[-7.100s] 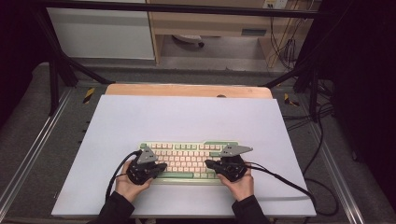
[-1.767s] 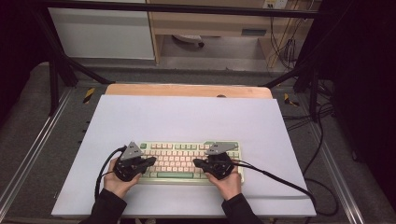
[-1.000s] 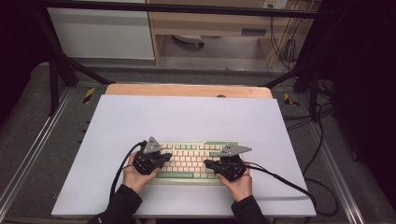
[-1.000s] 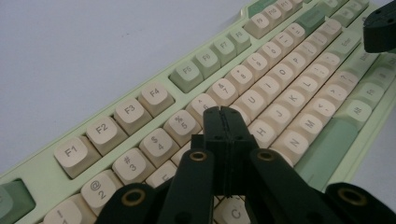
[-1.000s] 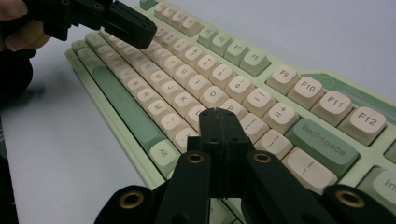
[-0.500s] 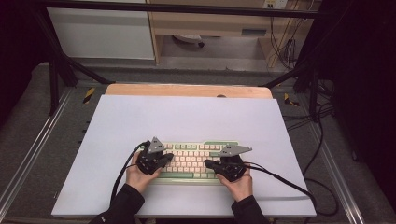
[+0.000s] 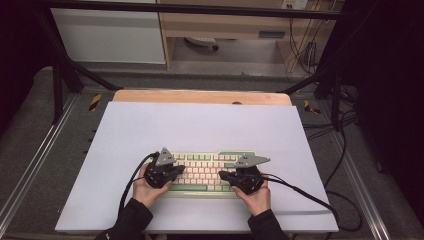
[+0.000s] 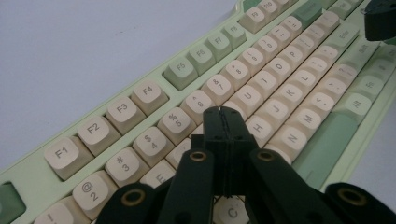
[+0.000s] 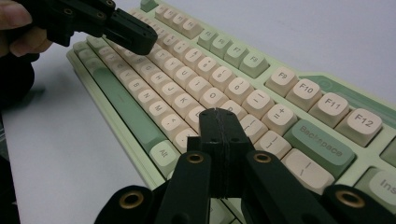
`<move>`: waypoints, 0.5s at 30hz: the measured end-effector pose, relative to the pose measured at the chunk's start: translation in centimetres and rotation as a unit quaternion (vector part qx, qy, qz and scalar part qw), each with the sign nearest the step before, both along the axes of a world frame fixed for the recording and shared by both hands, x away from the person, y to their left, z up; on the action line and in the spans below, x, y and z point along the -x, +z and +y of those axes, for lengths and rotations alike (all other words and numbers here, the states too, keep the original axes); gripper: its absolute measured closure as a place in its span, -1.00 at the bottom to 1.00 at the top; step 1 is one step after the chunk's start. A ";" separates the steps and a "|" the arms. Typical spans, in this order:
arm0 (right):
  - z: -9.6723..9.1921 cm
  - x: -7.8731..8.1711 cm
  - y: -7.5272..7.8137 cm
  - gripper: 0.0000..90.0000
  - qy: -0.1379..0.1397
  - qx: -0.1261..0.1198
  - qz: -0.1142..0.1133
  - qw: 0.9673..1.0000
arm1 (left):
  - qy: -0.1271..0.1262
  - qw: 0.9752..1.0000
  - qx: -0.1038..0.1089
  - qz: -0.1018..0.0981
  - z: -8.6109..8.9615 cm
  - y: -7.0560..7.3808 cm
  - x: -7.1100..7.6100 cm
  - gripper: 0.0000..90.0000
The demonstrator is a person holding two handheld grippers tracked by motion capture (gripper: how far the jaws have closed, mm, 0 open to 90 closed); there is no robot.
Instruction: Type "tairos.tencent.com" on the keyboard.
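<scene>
Keyboard on table near edge, btwn both hands

Keyboard – pale mint-green case, cream keycaps with dark grey legends, darker sage-green space bar, Backspace and some function keys. Both claws matte black – left claw, right claw – brass-coloured rivets at the pivots, grey three-cornered plates on top. Table surface plain pale lavender-white, light wood strip at far edge. Sleeves black.
</scene>
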State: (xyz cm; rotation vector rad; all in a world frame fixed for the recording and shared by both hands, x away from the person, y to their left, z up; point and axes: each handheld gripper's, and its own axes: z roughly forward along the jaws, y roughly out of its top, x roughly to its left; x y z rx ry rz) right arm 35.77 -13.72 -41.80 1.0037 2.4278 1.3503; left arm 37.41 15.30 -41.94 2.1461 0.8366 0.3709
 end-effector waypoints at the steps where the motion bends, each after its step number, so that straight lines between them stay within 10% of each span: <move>1: 0.0 0.0 0.0 1.00 0.000 0.000 -0.001 1.000 | -0.001 1.000 0.002 0.000 0.1 0.1 0.1 1.00; 15: 0.1 -0.1 0.1 1.00 -0.001 -0.004 0.000 1.000 | 0.001 1.000 0.015 -0.002 2.7 0.5 1.5 0.99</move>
